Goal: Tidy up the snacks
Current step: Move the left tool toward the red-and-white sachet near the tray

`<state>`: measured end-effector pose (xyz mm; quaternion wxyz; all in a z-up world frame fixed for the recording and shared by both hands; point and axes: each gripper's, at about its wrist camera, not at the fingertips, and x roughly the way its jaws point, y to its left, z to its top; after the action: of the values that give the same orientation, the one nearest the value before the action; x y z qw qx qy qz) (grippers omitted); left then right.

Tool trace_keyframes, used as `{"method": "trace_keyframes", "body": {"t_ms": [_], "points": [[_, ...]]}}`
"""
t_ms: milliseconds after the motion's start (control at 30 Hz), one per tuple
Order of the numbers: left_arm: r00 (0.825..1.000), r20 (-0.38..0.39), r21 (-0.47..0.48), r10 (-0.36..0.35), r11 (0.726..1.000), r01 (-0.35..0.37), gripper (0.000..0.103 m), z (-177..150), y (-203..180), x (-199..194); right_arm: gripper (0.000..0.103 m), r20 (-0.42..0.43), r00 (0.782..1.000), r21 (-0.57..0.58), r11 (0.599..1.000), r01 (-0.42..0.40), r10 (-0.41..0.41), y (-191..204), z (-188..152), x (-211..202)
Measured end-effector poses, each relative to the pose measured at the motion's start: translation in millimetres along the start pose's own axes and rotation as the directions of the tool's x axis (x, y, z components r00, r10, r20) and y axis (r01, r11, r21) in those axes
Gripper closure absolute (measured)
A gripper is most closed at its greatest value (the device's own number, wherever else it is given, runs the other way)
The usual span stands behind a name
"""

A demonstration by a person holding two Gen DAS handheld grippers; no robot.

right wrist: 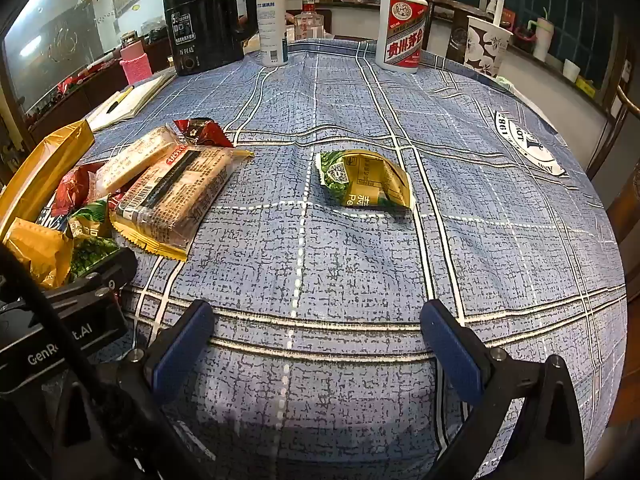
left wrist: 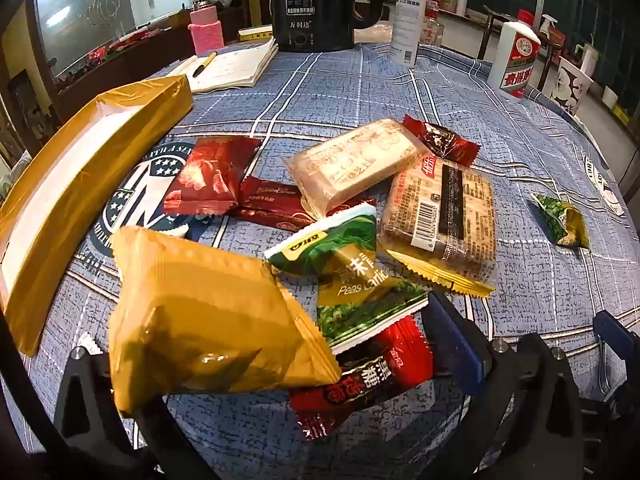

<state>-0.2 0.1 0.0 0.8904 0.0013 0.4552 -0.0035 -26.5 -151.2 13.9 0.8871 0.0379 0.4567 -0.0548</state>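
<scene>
Left gripper (left wrist: 280,364): dark frame with blue ribbed pads; it seems to pinch the bottom edge of a mustard-yellow packet (left wrist: 208,320), though the left finger is hidden behind the foil, so the grasp is hard to confirm.
Yellow packet: glossy, pillow-shaped, zigzag-crimped side seam, raised above the cloth.
Right gripper (right wrist: 316,344): fingers spread wide over bare cloth, holding nothing.
Snack pile: crinkled green pea packet (left wrist: 344,268), red-and-black candy wrapper (left wrist: 360,380) beneath it, two clear-wrapped rectangular cakes (left wrist: 440,216) overlapping, dark red foil sachets (left wrist: 212,176) beside them.
Stray packet: a second green-and-gold pea packet (right wrist: 364,178), crumpled, lies well apart from the pile, ahead of the right gripper.
Box: long, shallow gold box (left wrist: 80,152) with white lining, open, left of the pile.
Surface: round table under a blue woven-look tablecloth (right wrist: 360,260) with white grid lines and crest prints.
Far edge: black kettle (right wrist: 208,16), white spray bottle (right wrist: 272,20), white liquor bottle (right wrist: 402,28), paper cup (right wrist: 486,46), open notebook (left wrist: 236,66) with a pen.
Room: dim, with dark windows and wooden furniture.
</scene>
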Motion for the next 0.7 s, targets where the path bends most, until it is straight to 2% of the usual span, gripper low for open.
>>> {"method": "trace_keyframes", "body": {"t_ms": [133,267,300,333,367,400,467,600,700], "points": [[0.999,-0.040,0.021,-0.015,1.000,0.016,0.000,2.9,0.9,0.5,0.000,-0.001,1.000,0.000,1.000,0.000,0.000,0.3,1.2,1.6],[0.986,-0.148,0.062,-0.076,0.994,0.086,0.002,10.9,4.0,4.3,0.000,-0.001,1.000,-0.003,1.000,0.001,-0.001,0.7,2.3,3.5],[0.976,-0.183,0.071,-0.119,0.988,0.134,0.010,13.4,7.2,1.2,0.000,0.000,1.000,-0.003,1.000,0.000,0.000,0.3,2.6,3.9],[0.972,-0.191,0.075,-0.134,0.986,0.150,0.017,11.2,5.0,-3.2,0.000,0.000,1.000,-0.004,1.000,0.000,0.000,0.2,2.8,4.4],[0.959,-0.214,0.055,-0.187,0.978,0.203,0.029,11.0,10.5,-11.1,0.000,0.000,1.000,-0.006,1.000,-0.001,0.001,0.2,3.0,4.9],[0.950,-0.221,0.037,-0.219,0.972,0.232,0.032,11.1,14.6,-15.7,0.000,-0.002,1.000,-0.008,1.000,-0.002,0.002,0.1,3.4,5.6],[0.942,-0.196,0.007,-0.272,0.960,0.279,0.032,8.5,26.1,-35.2,0.000,-0.008,1.000,-0.013,1.000,-0.007,0.007,-0.6,6.5,6.5],[0.953,-0.083,0.016,-0.290,0.956,0.293,0.031,8.2,62.5,-90.0,0.000,-0.022,1.000,-0.022,1.000,-0.015,0.014,0.8,9.0,6.7],[0.952,-0.083,0.017,-0.296,0.954,0.298,0.031,6.4,90.2,-114.3,0.000,-0.038,0.999,-0.025,0.999,-0.021,0.020,1.1,10.3,8.7]]}}
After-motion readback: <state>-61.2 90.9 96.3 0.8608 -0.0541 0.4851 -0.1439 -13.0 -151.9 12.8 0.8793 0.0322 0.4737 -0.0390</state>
